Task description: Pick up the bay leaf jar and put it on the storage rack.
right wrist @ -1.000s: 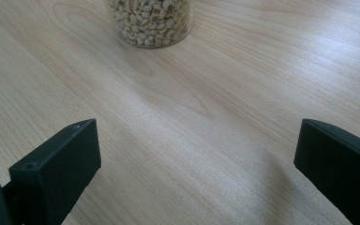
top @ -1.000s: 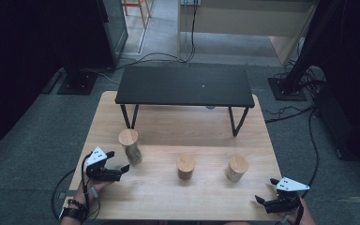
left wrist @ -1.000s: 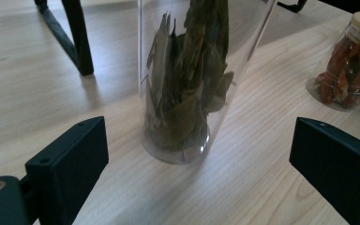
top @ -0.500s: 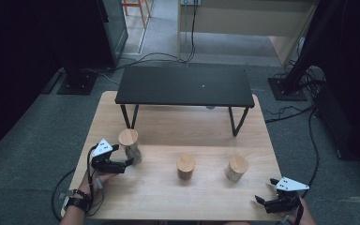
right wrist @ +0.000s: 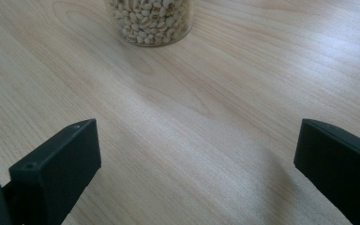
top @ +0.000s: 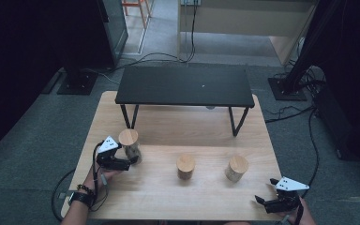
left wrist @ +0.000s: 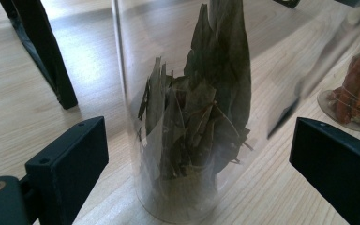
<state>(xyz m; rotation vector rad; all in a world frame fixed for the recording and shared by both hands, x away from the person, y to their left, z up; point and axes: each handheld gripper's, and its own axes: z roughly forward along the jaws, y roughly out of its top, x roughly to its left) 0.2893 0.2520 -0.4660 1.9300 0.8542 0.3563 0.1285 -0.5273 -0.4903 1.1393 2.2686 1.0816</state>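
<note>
Both jaws of my left gripper point(left wrist: 192, 187) spreading wide around leaf jar point(left wrist: 187, 117), not touching (tall, narrow): off-centre closing risking tipping. Right gripper point(right wrist: 192, 173) idling, spread.

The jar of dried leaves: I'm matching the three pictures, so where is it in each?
High view: jar of dried leaves stands left on the table, at the left gripper.
Left gripper view: centre, between open jaws.
Right gripper view: not in it.
Shared landmark: black stand's leg.
</note>
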